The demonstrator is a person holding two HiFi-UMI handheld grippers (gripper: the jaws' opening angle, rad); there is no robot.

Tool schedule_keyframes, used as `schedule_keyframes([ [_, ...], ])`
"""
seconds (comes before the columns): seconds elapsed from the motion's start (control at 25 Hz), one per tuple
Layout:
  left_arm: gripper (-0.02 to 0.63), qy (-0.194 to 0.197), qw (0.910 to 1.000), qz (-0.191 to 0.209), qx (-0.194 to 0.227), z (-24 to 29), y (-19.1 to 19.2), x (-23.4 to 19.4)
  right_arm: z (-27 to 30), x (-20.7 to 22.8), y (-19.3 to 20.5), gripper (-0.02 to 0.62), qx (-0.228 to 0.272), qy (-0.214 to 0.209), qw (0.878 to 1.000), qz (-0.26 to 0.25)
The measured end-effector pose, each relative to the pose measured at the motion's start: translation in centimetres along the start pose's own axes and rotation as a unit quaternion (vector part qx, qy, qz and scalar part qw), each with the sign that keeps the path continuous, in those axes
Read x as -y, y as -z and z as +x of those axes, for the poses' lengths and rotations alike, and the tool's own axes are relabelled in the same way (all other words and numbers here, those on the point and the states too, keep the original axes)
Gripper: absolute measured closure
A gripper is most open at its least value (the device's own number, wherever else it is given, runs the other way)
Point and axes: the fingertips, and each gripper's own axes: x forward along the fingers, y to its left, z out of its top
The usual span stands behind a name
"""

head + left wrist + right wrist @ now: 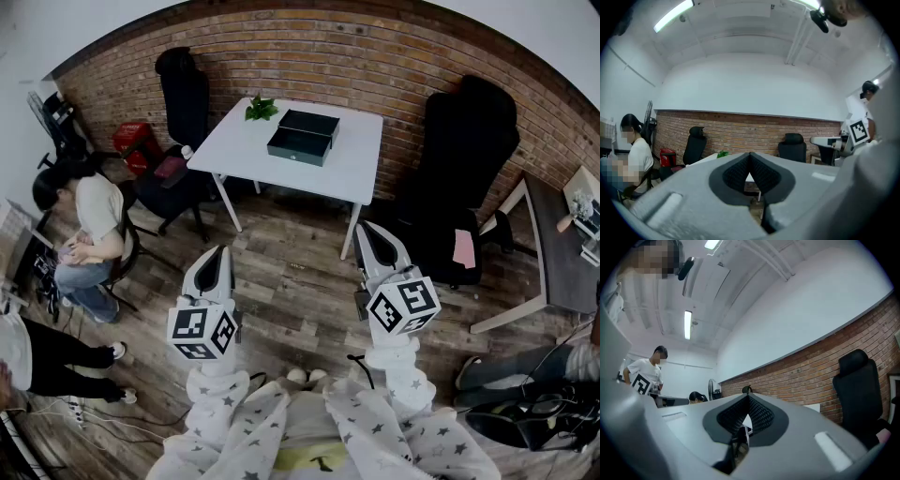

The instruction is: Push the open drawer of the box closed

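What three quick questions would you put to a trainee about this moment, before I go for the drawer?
1. True or false: the drawer of the box on the white table is already pushed in.
2. What sits next to the box, towards the brick wall? A. a green plant B. a mug C. a laptop
3. Fill in: the jaws of the left gripper and the right gripper are both ____, with nothing between them.

Key: 1. False, it stands pulled out towards the person. 2. A. 3. shut.
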Motion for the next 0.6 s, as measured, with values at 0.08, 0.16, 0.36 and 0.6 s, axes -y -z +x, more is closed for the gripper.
schedule_keyframes([
  [0.08,0.606,0.001,1.0,0.0,0.0,-0.1,0.3,0.1,-0.1,-0.1,0.2,0.589,-0.002,0.0,1.0,-0.001],
  [0.16,0.606,0.001,1.0,0.0,0.0,0.0,0.4,0.1,-0.1,0.0,0.3,0.589,-0.004,0.001,1.0,0.0],
  [0.36,0.606,0.0,1.0,-0.005,-0.004,0.6,0.6,0.4,0.1,0.7,0.5,0.589,-0.002,0.001,1.0,0.009],
  [0.6,0.606,0.009,0.9997,-0.017,-0.015,1.5,1.3,1.8,0.0,2.0,0.7,0.588,-0.007,0.003,1.0,0.015],
])
